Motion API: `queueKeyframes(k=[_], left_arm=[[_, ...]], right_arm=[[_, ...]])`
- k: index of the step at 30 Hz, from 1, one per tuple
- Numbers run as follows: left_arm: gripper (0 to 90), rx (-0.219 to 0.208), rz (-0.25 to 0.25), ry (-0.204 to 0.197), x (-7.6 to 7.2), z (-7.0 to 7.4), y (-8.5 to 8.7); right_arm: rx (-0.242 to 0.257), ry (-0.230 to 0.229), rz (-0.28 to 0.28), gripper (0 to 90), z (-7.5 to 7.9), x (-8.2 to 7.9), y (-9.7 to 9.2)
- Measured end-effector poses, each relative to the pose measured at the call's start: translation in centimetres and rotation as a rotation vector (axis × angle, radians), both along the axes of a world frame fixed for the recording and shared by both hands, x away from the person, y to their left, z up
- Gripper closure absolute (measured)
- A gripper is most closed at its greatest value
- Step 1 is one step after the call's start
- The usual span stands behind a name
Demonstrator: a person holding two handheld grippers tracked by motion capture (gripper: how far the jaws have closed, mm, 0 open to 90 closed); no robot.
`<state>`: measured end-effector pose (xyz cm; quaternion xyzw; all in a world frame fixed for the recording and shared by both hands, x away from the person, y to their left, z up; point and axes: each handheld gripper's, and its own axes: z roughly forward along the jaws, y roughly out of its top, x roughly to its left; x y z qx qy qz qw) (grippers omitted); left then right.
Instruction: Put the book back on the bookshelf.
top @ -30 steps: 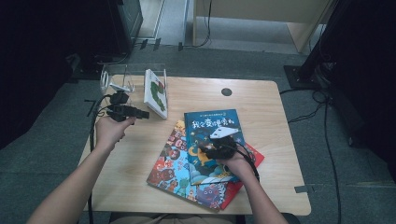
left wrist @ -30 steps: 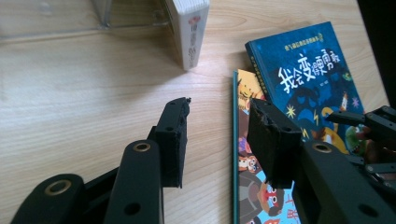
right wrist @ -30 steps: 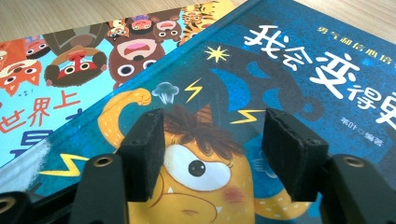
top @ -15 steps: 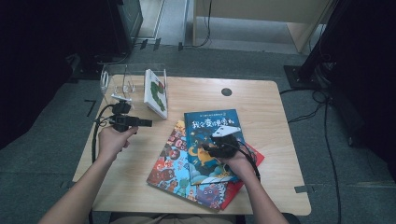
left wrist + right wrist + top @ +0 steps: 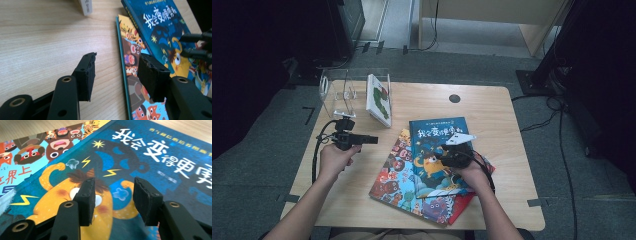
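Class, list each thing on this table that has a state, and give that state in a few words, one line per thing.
Blue book: closed, flat, top of the stack.
Colourful book: closed, flat, partly covered.
Red book: flat at the bottom, mostly hidden.
White book: standing in the clear rack.
Left tongs: open, holding nothing.
Right tongs: open, over the blue book.

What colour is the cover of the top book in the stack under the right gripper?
Dark blue, with a yellow cartoon creature and white characters: the top book shows best in the right gripper view.
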<state>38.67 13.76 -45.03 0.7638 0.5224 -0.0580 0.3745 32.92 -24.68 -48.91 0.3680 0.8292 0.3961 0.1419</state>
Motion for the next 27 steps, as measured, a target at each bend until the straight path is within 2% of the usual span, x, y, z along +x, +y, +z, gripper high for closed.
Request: queueKeyframes(k=[2,5,8,13,16,20,27], left_arm=[[48.3,0.001,-0.003,-0.013,-0.2,-0.2,-0.1],[47.3,-0.02,-0.006,-0.028,-0.4,-0.3,-0.1],[47.3,-0.003,-0.024,-0.047,-0.7,-0.3,-0.3],[47.9,-0.025,-0.049,-0.05,-0.9,-0.3,-0.7],[48.9,-0.019,-0.047,-0.07,-1.1,-0.2,-0.9],[47.6,-0.019,-0.054,-0.056,-1.0,-0.4,-1.0],[47.6,-0.049,-0.076,-0.063,-1.0,-0.5,-1.1]], right_arm=[[0.005,0.01,-0.01,57.0,0.1,-0.1,-0.3],[0.004,0.008,-0.022,61.8,0.2,-0.1,-0.8],[0.0,0.014,-0.036,69.9,0.3,-0.2,-1.4],[0.0,0.026,-0.071,83.4,0.3,-0.4,-2.5],[0.005,0.024,-0.106,90.0,0.5,-0.6,-3.4],[0.02,0.02,-0.15,90.0,0.7,-0.8,-4.7],[0.001,0.01,-0.223,90.0,0.5,-1.1,-6.8]])
